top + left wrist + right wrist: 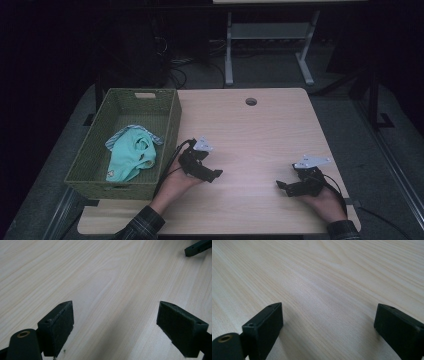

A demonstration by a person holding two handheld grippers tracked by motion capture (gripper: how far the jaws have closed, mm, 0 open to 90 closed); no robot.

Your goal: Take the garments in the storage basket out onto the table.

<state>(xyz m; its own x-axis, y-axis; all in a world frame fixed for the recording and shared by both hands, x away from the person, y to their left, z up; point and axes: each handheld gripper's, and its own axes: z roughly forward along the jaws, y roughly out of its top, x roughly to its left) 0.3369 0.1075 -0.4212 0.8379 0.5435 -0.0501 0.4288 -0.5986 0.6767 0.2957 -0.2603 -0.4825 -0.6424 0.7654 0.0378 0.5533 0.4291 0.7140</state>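
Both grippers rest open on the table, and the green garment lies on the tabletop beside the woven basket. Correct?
Not quite. The high view shows the green garment lying inside the woven basket, not beside it. The left gripper and right gripper do rest open on the table.

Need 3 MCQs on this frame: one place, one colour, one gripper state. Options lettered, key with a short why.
1. Where is the garment?
A. on the bare table top
B. inside the basket
C. held in a gripper

2. What colour is most of the garment?
A. mint green
B. red
C. black

3. How do the jaws of the left gripper stand?
A. shut on the garment
C. shut on nothing
B. wide apart, nothing between them

Key:
1 B: the high view shows the cloth lying within the woven green walls, at the table's left edge.
2 A: the cloth is pale green, with a striped trim at its upper edge.
3 B: the left gripper view shows bare wood between the two pads; the right gripper stands the same way.
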